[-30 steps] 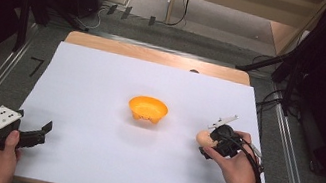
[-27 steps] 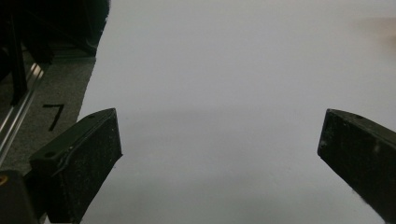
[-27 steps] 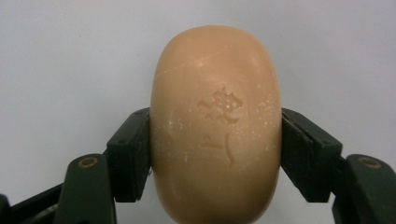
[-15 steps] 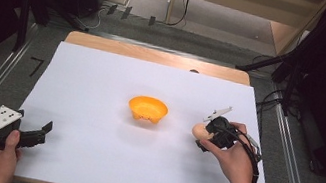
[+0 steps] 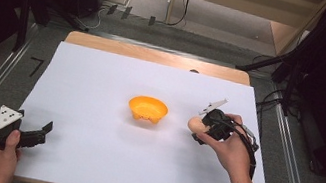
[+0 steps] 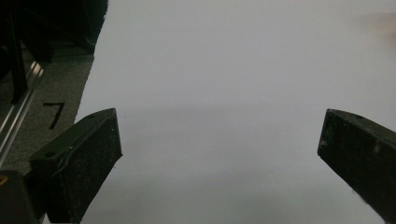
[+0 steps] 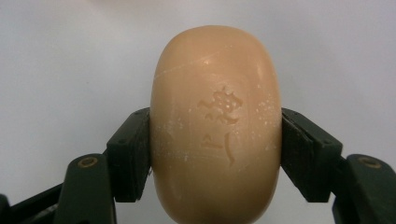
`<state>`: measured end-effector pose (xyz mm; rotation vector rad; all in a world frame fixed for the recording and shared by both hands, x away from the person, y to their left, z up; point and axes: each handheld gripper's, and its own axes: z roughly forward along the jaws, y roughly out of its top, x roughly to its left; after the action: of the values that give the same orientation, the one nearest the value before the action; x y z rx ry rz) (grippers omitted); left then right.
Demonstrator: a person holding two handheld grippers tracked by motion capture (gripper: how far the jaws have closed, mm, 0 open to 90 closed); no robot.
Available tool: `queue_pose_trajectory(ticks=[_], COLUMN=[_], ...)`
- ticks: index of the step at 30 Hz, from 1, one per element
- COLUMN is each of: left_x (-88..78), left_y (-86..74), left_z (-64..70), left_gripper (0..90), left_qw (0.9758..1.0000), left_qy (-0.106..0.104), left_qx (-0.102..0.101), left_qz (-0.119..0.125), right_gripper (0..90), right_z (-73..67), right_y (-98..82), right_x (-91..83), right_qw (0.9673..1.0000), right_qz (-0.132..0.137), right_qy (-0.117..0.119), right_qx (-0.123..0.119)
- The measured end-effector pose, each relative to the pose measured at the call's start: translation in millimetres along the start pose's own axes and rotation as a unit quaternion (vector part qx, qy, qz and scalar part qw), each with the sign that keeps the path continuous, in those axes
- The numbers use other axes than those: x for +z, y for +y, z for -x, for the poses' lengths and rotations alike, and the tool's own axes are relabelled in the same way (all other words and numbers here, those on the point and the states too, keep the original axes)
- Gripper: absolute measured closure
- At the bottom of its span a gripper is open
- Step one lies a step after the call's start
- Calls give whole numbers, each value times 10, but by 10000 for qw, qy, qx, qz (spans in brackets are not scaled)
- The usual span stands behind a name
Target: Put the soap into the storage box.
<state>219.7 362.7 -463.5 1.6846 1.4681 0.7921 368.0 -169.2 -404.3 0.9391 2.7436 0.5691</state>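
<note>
Currently, the right gripper (image 5: 199, 128) clamps a tan oval soap bar (image 5: 194, 123) between its two jaws, at roughly 3 o'clock from the orange bowl (image 5: 147, 109) and near it without touching. In the right gripper view the soap bar (image 7: 216, 126) stands lengthwise between the jaws, each black pad pressed to one flank; a stamped mark shows on its upper face. The bowl rests near the centre of the white table sheet (image 5: 102, 81). The left gripper (image 5: 36, 134) sits at about 7 o'clock from the bowl, well apart, near the sheet's front corner. Its jaws are spread wide with nothing between them; bare sheet (image 6: 210, 93) lies beyond.
</note>
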Motion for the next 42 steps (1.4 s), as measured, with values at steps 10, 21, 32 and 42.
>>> queue_pose_trajectory(ticks=[10,21,32,42], left_x=[2,-1,-1,-1], left_y=[-1,0,-1,-1], left_z=[0,2,0,-1], left_gripper=[0,0,0,0], left_qw=[10000,10000,10000,10000], left_qy=[-1,3,-4,-6], left_qx=[-18,18,-1,3], left_qz=[17,-9,6,2], right_gripper=[332,332,332,332], right_z=[9,-6,-81,-139], right_y=[133,335,551,733], right_x=[11,4,54,107], right_qw=[9996,9973,9940,9904], right_qz=[123,277,280,342], right_qy=[35,173,237,446], right_qx=[-247,-665,-1030,-1261])
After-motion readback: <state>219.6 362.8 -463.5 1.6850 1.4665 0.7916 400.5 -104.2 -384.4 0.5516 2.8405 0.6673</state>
